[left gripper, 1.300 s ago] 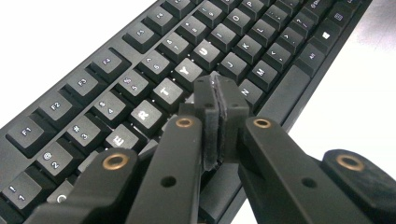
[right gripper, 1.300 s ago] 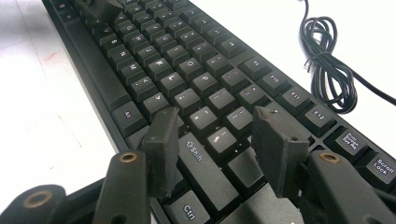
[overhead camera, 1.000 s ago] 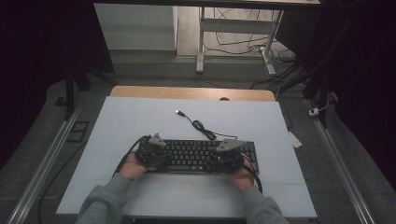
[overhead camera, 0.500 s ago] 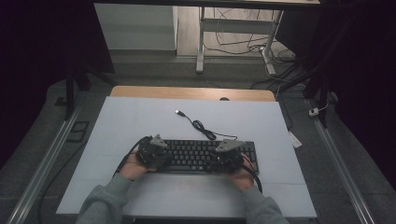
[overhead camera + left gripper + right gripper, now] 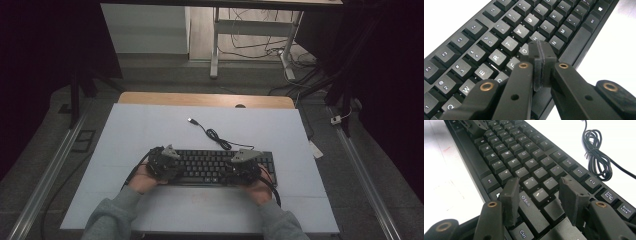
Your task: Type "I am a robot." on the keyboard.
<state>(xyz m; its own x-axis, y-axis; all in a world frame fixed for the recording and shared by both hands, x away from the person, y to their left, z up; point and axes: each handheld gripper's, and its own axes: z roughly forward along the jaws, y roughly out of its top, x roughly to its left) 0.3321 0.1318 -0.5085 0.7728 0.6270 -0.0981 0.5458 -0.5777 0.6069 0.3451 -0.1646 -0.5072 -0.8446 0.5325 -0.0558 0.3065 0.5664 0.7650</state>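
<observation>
At the near edge of the pale table (image 5: pixel 150 125), both of the person's forearms come in low and level, each hand wrapped around a gripper that rests over one end of the black keyboard (image 5: pixel 215 166). The left gripper (image 5: pixel 162 162) sits over the keyboard's left end with its jaws pressed together on nothing, the tips poised just above the G key (image 5: pixel 525 50) in the left gripper view. The right gripper (image 5: pixel 243 167) sits over the right end with its jaws standing apart, empty, straddling the keys beside Shift (image 5: pixel 527 200) in the right gripper view. The high view gives the whole layout: the keyboard lies square to the person near the table's front, and its cable (image 5: pixel 212 133) loops away toward the far side, ending in a plug lying free. The gripper views give what the high view cannot: white legends on dark matte keycaps, function keys along the far row, and the coiled cable (image 5: pixel 596 155) beside the F-keys.
</observation>
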